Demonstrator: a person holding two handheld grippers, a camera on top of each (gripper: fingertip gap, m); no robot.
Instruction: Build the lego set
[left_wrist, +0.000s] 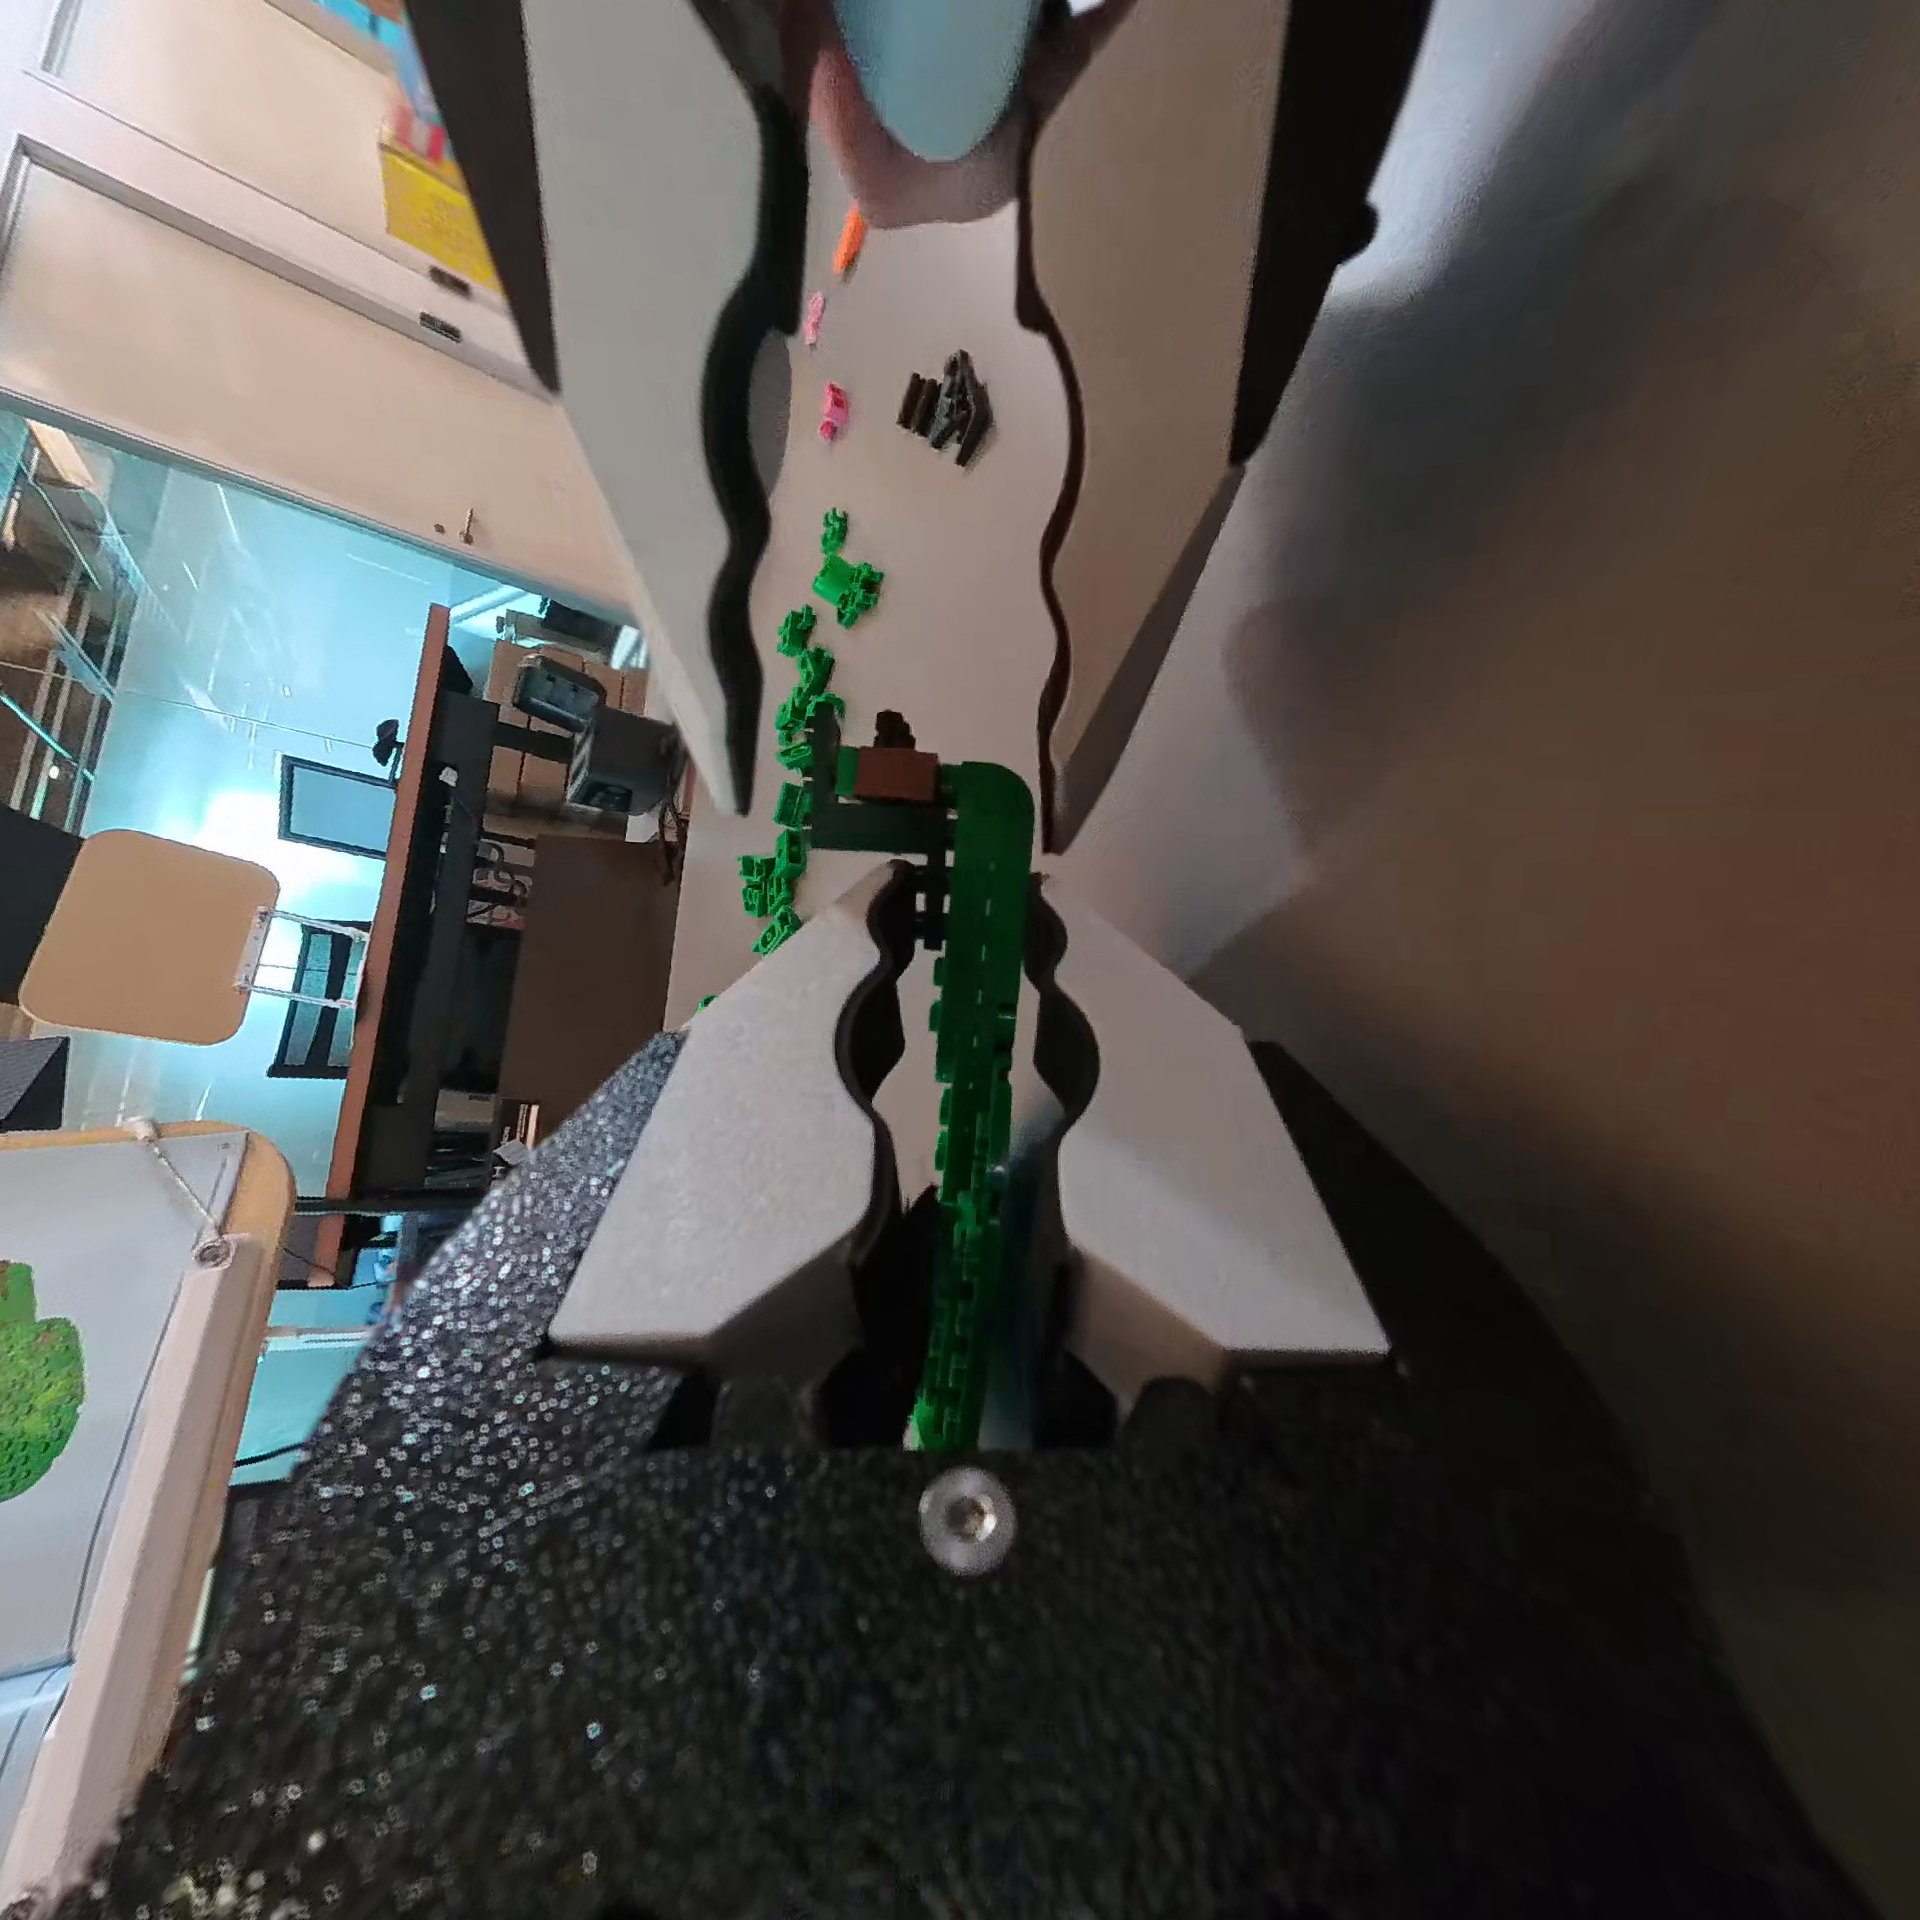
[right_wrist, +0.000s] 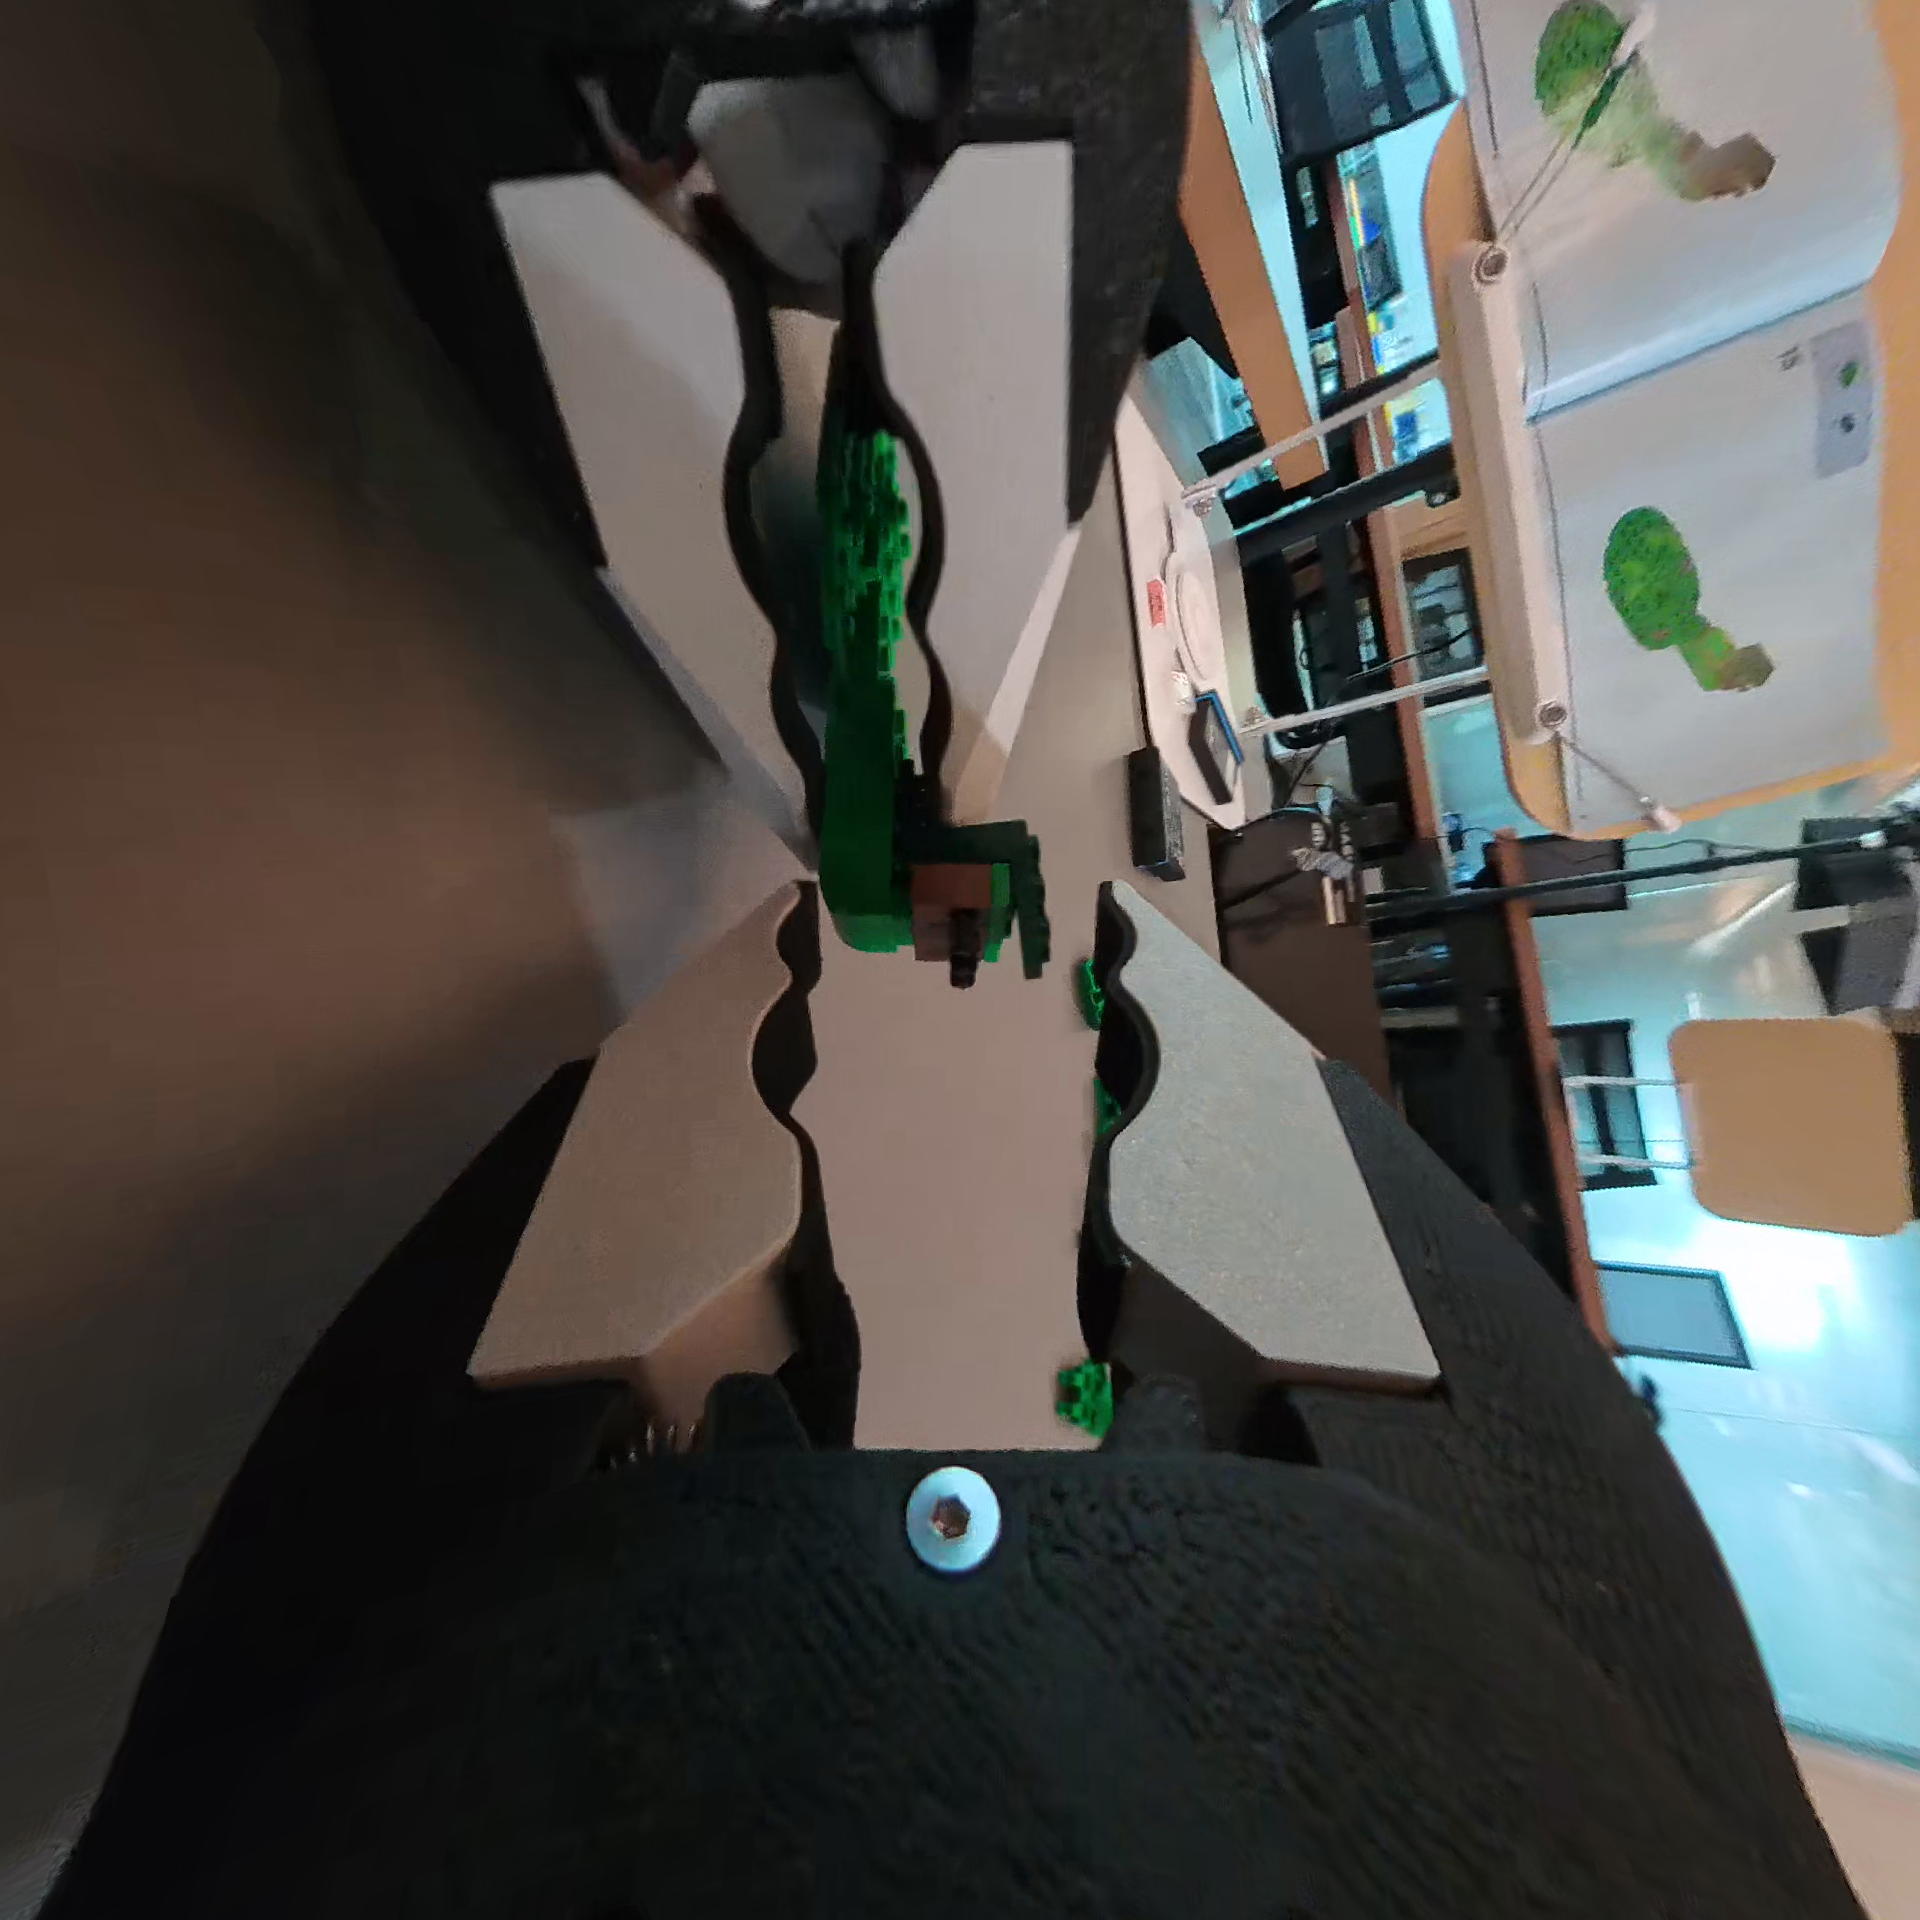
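Note:
A long green lego plate build (left_wrist: 977, 1049) is clamped edge-on in my left gripper (left_wrist: 966, 878). Its far end carries a brown brick (left_wrist: 896, 777), a small dark stud and dark green pieces. My right gripper (left_wrist: 894, 821) faces it from above in the left wrist view, jaws open on either side of that end. In the right wrist view, my right gripper (right_wrist: 954, 899) is open and empty, with the brown brick (right_wrist: 951, 894) just beyond its fingertips. The left gripper (right_wrist: 873, 821) holds the green plate (right_wrist: 862, 623) opposite.
Loose green pieces (left_wrist: 800, 727), pink pieces (left_wrist: 834, 410), an orange piece (left_wrist: 850, 234) and a dark brown pile (left_wrist: 945, 405) lie on the pale table (left_wrist: 956, 623). An instruction sheet with green tree pictures (right_wrist: 1652, 592) stands on a board beside the table. Desks and shelves stand beyond. Left and right tips are no more than a few centimetres apart.

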